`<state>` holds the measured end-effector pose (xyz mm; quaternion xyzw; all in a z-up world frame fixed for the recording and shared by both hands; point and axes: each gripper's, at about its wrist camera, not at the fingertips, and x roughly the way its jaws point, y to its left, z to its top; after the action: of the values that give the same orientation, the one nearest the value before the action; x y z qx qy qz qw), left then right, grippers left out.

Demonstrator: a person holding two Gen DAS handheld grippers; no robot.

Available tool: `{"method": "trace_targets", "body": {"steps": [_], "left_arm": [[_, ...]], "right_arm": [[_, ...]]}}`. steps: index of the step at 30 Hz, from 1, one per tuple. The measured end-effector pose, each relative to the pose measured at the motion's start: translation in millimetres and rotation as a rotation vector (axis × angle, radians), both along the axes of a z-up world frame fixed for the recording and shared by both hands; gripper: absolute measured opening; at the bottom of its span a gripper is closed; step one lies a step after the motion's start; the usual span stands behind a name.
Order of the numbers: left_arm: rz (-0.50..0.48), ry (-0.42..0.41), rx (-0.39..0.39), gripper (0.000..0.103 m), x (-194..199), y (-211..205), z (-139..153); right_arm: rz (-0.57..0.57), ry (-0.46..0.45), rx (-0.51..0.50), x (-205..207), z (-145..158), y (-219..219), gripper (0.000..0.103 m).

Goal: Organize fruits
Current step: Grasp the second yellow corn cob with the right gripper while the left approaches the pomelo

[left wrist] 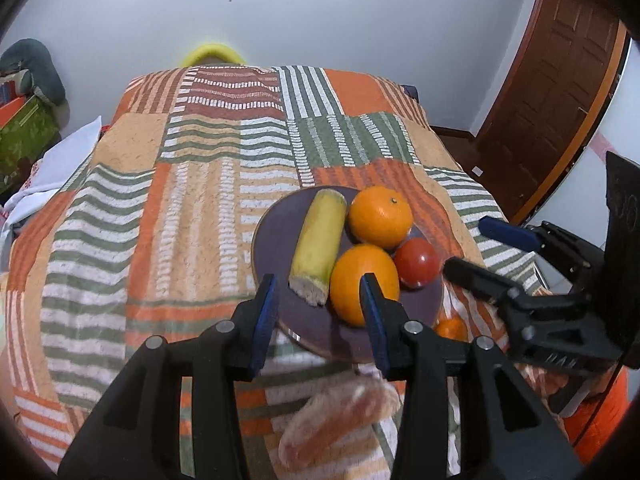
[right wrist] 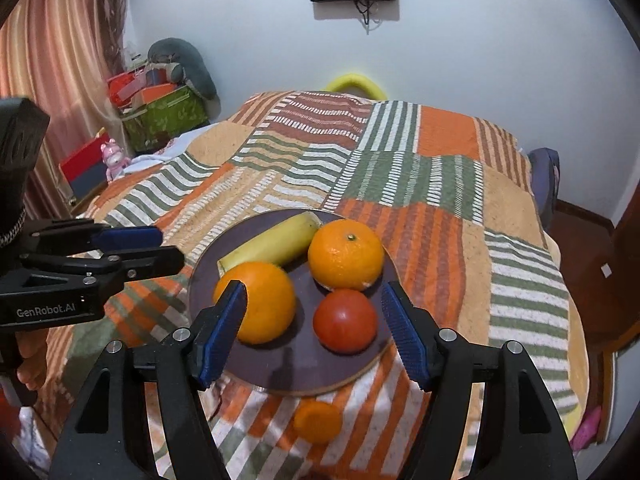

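A dark round plate lies on the striped bedspread. On it are a cut banana piece, two oranges and a red tomato. A small orange lies on the cover just off the plate's near edge. My left gripper is open and empty above the plate's near rim. My right gripper is open and empty, its fingers either side of the near orange and tomato. Each gripper also shows in the other's view.
A blurred pale orange object lies on the cover under my left gripper. Boxes and a grey cushion stand at the bed's far left. A wooden door is to the right. A yellow ring peeks over the bed's far end.
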<state>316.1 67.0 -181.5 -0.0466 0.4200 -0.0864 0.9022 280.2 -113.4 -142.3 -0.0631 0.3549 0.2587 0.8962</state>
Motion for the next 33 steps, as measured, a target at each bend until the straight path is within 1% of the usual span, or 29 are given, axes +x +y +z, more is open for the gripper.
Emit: {"method": "trace_targets", "body": {"steps": [8,9,11,16,20,24,26,29,33], "left_arm": [[0.008,-0.014,0.012,0.042,-44.5,3.6,13.5],[0.009,-0.016,0.014,0.043,-49.9,3.7,14.8],[0.013,-0.022,0.024,0.048,-63.0,3.9,17.9],[0.027,-0.018,0.014,0.051,-91.7,6.3,15.4],[0.018,0.019,0.015,0.051,-105.1,4.7,3.4],[0.006,0.062,0.032,0.051,-112.6,2.4,-14.8],[0.002,0.089,0.047,0.051,-112.2,1.5,-27.3],[-0.003,0.138,0.06,0.051,-107.2,2.6,-46.7],[-0.01,0.172,0.05,0.051,-96.8,6.4,-63.6]], "right_arm": [[-0.039,-0.014,0.0,-34.3,13.7,-19.1,0.066],[-0.041,-0.018,-0.004,-38.7,15.1,-20.8,0.066],[-0.048,-0.023,-0.01,-49.0,16.9,-25.7,0.066],[-0.072,-0.008,0.018,-72.5,15.5,-37.5,0.067],[-0.096,0.011,0.01,-88.2,7.3,-43.1,0.067],[-0.109,0.038,-0.017,-92.3,-3.0,-46.5,0.067],[-0.124,0.053,-0.035,-93.9,-10.6,-47.9,0.067],[-0.135,0.096,-0.034,-93.2,-22.6,-51.3,0.067],[-0.141,0.147,-0.043,-94.2,-41.1,-50.5,0.067]]}}
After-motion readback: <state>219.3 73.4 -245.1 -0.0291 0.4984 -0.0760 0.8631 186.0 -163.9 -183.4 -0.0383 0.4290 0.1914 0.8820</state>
